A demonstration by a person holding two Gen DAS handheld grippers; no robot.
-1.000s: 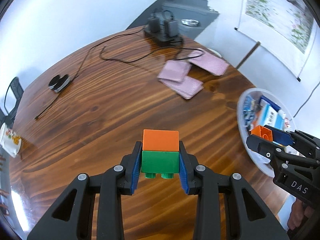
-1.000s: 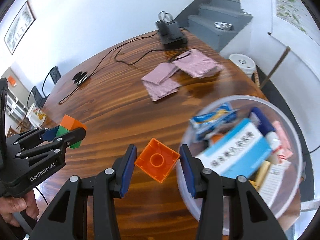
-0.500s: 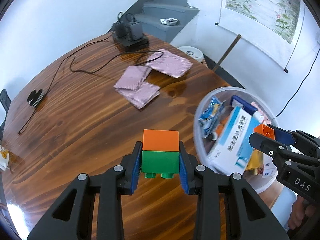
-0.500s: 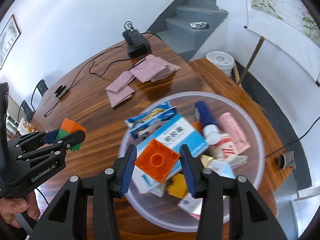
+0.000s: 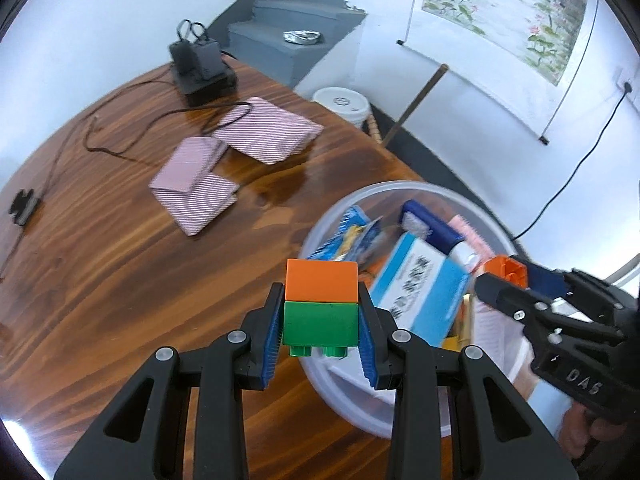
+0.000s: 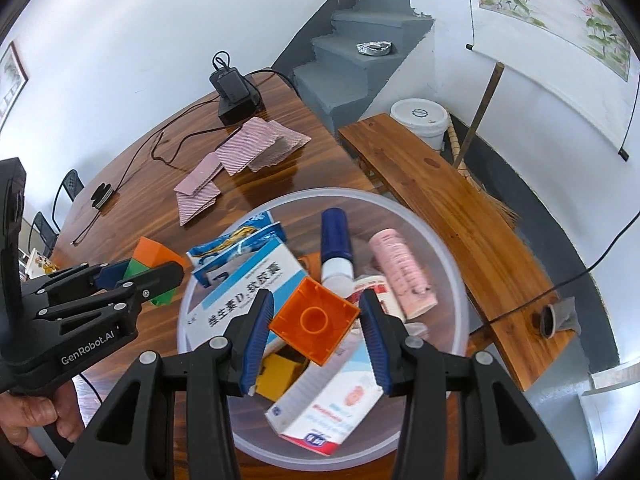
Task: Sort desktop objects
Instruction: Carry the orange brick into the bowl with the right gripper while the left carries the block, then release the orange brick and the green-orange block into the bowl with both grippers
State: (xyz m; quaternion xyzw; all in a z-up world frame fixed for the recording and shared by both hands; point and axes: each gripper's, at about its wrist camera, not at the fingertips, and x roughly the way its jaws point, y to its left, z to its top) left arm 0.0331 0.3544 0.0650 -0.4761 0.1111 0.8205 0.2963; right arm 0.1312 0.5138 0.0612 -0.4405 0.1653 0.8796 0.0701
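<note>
My left gripper [image 5: 321,334] is shut on a stacked block, orange over green [image 5: 321,304], held at the near left rim of a clear plastic bowl [image 5: 404,192]. My right gripper [image 6: 314,334] is shut on a single orange block [image 6: 314,325], its hollow underside facing the camera, held above the middle of the bowl [image 6: 448,248]. The bowl holds several items: a blue-and-white medicine box [image 6: 248,292], a blue-capped tube [image 6: 337,240], a pink roll [image 6: 400,270]. The left gripper also shows in the right wrist view [image 6: 136,276], and the right gripper in the left wrist view [image 5: 508,276].
Striped pink cloths [image 5: 224,160] lie on the round wooden table [image 5: 100,260], with a black charger [image 5: 200,68] and cables at the far edge. A wooden bench [image 6: 452,212], a white bucket [image 6: 418,120] and grey stairs [image 6: 360,60] stand beyond the table.
Both grippers have moved right toward the bowl. The right gripper with the orange block went from beside the bowl to above its middle. The left gripper reached the bowl's rim.
</note>
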